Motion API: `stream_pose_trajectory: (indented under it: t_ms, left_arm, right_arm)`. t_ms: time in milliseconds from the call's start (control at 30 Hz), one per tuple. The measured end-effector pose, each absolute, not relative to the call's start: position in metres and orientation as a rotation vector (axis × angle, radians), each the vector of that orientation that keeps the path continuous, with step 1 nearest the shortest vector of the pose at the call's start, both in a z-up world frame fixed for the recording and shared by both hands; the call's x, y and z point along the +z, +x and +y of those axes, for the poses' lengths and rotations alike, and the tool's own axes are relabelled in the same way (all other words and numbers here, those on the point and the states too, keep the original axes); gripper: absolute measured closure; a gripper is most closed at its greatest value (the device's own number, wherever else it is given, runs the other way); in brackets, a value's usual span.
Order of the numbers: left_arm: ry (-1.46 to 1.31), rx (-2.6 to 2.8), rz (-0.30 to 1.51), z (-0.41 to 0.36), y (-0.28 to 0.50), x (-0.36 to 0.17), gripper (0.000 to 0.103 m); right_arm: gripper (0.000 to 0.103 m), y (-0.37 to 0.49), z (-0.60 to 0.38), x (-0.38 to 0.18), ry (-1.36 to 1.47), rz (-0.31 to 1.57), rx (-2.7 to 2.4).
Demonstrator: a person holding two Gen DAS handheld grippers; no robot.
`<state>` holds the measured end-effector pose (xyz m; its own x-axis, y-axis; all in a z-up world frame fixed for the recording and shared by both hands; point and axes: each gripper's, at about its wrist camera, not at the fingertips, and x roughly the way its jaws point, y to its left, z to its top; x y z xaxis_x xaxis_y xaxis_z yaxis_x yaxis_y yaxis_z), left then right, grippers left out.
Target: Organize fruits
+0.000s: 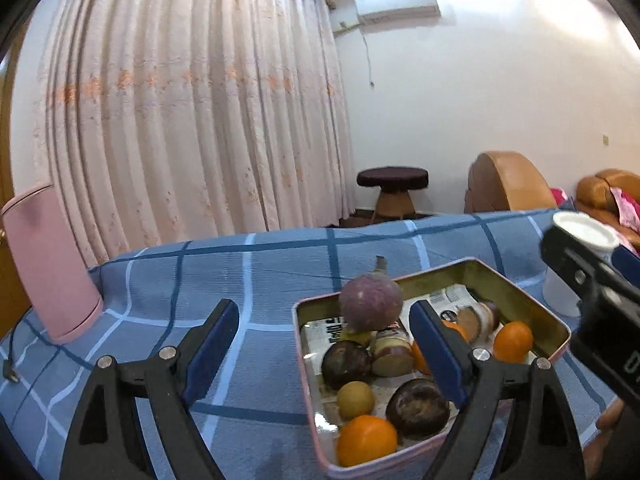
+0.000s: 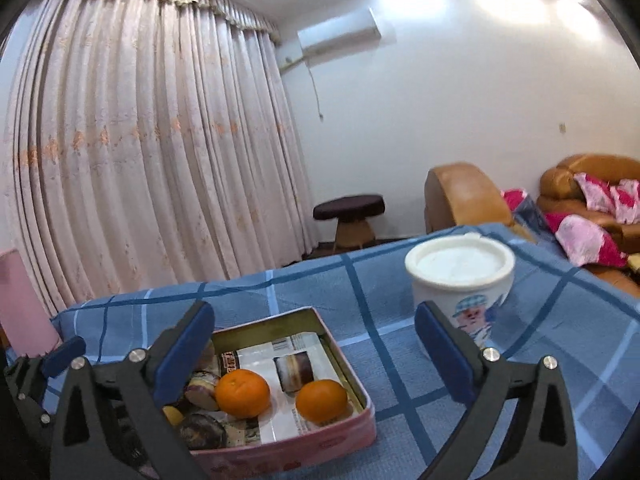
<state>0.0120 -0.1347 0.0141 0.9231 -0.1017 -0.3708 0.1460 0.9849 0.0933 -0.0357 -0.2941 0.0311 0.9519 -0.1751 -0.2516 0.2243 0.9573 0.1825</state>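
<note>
A pink-rimmed tin [image 1: 520,292] lined with printed paper sits on the blue checked cloth and holds the fruit. In it are two oranges [image 1: 366,440] [image 1: 513,341], two dark round fruits [image 1: 346,364] [image 1: 418,402], a small yellow-green fruit [image 1: 355,399] and cut purple-skinned pieces [image 1: 392,354]. A dusty purple fruit [image 1: 370,302] rests on top of the pile. My left gripper [image 1: 324,344] is open just in front of the tin's left part, holding nothing. My right gripper [image 2: 316,344] is open and empty over the tin's right edge [image 2: 344,364], beside two oranges [image 2: 242,393] [image 2: 321,400].
A white lidded cup [image 2: 460,280] with a cartoon figure stands to the right of the tin, behind my right finger. A pink cylinder [image 1: 52,264] and a cable plug [image 1: 10,372] are at the table's left. A stool [image 1: 392,188] and orange sofas stand beyond the table.
</note>
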Motion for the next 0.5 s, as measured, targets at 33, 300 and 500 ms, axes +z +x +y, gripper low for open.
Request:
stream_pose_trajectory:
  t_ms: [33,300,500]
  left_arm:
    - [0.109,-0.127,0.365,-0.131,0.008,0.014,0.015]
    - [0.096,-0.141,0.321,-0.118,-0.016,0.017,0.015]
    - [0.099,-0.145,0.304,-0.118,-0.025,0.019,0.015]
  right_arm:
    - [0.0,-0.041,-0.291,0.032,0.2,0.225,-0.212]
    - [0.0,-0.073,-0.276,0.04,0.157,0.155,-0.251]
    - [0.0,-0.083,-0.27,0.042,0.133,0.125,-0.269]
